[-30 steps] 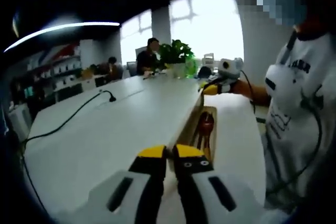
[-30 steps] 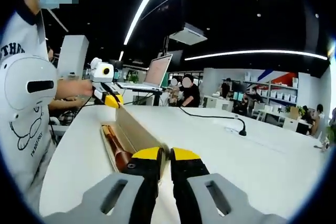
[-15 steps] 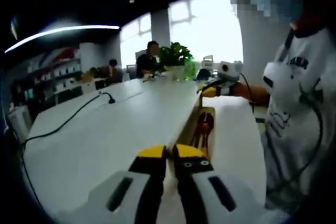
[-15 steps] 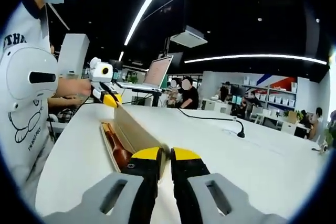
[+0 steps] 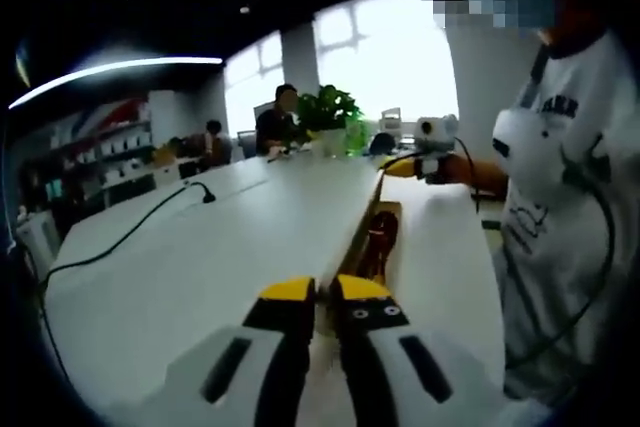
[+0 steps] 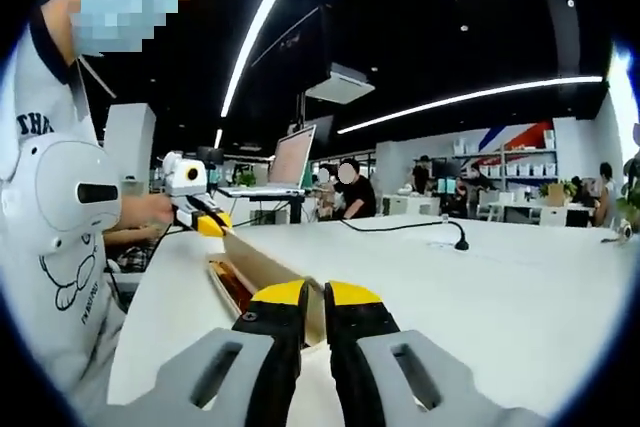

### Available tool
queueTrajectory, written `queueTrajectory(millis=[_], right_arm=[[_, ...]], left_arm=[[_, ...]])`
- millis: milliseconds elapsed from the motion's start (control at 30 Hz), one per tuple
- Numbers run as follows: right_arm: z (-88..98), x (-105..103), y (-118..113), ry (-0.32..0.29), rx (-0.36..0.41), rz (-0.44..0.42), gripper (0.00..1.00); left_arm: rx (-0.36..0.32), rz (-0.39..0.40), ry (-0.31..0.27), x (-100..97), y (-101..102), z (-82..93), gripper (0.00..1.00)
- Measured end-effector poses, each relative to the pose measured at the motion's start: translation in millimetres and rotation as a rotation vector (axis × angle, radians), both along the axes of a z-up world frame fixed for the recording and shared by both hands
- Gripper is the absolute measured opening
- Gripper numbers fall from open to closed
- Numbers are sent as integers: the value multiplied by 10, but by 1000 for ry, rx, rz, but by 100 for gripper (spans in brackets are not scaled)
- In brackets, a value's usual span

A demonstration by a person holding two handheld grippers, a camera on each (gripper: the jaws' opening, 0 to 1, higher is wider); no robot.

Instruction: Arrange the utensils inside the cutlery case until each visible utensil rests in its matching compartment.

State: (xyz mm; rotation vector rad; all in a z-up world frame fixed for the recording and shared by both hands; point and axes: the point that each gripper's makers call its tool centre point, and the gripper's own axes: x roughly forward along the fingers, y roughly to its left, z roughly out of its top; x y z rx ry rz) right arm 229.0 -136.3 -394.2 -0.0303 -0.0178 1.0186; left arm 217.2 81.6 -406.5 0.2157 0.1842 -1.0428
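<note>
A long wooden cutlery case (image 5: 356, 245) lies on the white table (image 5: 200, 257) and stretches away from my left gripper (image 5: 325, 292). That gripper's yellow-tipped jaws are pressed together on the case's near end wall. Dark reddish utensils (image 5: 380, 235) lie inside it. At the far end, my right gripper (image 5: 402, 169) holds the case. In the right gripper view the same case (image 6: 268, 272) runs from my right gripper (image 6: 306, 297), shut on its thin wooden wall, to my left gripper (image 6: 212, 225). Dark utensils (image 6: 234, 287) show in the open trough.
A black cable (image 5: 120, 235) crosses the table and ends in a plug (image 6: 459, 244). A potted plant (image 5: 330, 112) and seated people are at one far end, a laptop (image 6: 292, 159) at the other. The person (image 6: 55, 217) holding both grippers stands beside the table.
Both views have tilted a little, so the room sits differently in them. Each gripper stays shut at its own end of the case, and the utensils inside have not visibly moved.
</note>
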Motion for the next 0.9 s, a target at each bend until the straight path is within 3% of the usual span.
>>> queueTrajectory(millis=[333, 400, 533, 667, 700, 900], right_arm=[[-48, -130, -58, 95, 81, -3, 6], [-68, -160, -61, 140, 101, 5, 8], [-181, -206, -88, 302, 146, 8, 18], [-194, -202, -106, 355, 156, 3, 18], [-190, -206, -104, 393, 168, 5, 18], [-160, -216, -108, 781, 334, 63, 17]], left_arm=[[-9, 8, -12, -122, -14, -62, 9], [-5, 9, -17, -140, -13, -84, 10], [-9, 18, -21, -156, 0, -106, 9], [-23, 16, -36, -162, -4, -78, 9], [-22, 17, -39, -162, -2, -76, 9], [-24, 16, -45, -184, 3, -78, 9]])
